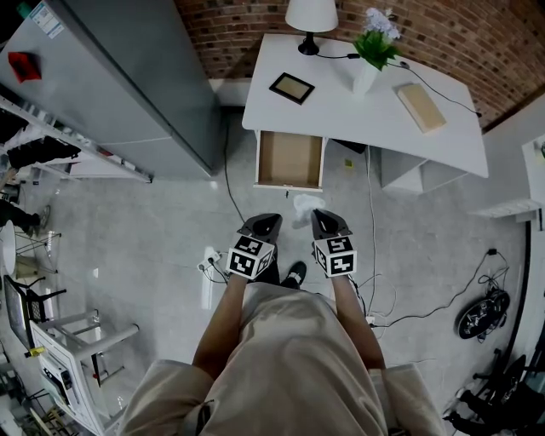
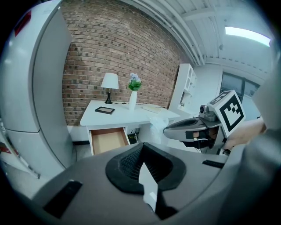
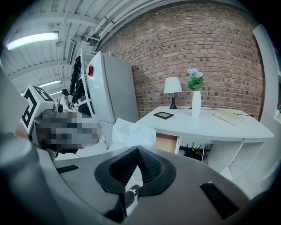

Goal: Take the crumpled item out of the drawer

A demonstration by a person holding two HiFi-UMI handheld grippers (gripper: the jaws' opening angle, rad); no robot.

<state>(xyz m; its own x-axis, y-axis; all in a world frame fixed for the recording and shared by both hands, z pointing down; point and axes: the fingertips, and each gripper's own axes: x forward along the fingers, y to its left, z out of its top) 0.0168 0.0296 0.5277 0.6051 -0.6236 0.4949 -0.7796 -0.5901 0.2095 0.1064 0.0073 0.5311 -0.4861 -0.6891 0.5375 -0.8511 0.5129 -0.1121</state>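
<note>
Over the floor (image 1: 170,221) in front of the white tabletop (image 1: 358,111), I am carrying the crumpled item (image 3: 134,133) at the tip of the right hand-held gripper (image 3: 137,148). Its jaws are pressing together on a fold of what I am judging to be thin, clear, wrinkled plastic. The left hand-held gripper (image 2: 142,145) is hanging just beside it with its jaws together and nothing between them. From the head view I am seeing the drawer (image 1: 290,159) pulled out under the tabletop edge. Its bare brown bottom is showing, with nothing lying in it that I can make out. The item is hanging well clear of the drawer, between the drawer front and my own feet. I am therefore reckoning the task's main step as done: the item is out and held. What I am left with is, at most, carrying it somewhere and letting go, and perhaps pushing the drawer shut, though the task is not asking for that. On the tabletop a lamp (image 1: 311,17), a picture frame (image 1: 291,88) and a vase (image 1: 366,75) with a plant are standing untouched. As for writing, I am finding nothing readable. The marker cubes (image 1: 251,258) are showing only black-and-white square patterns. The red tag (image 1: 23,64) on the tall grey cabinet (image 1: 128,77) is too small to read.
</note>
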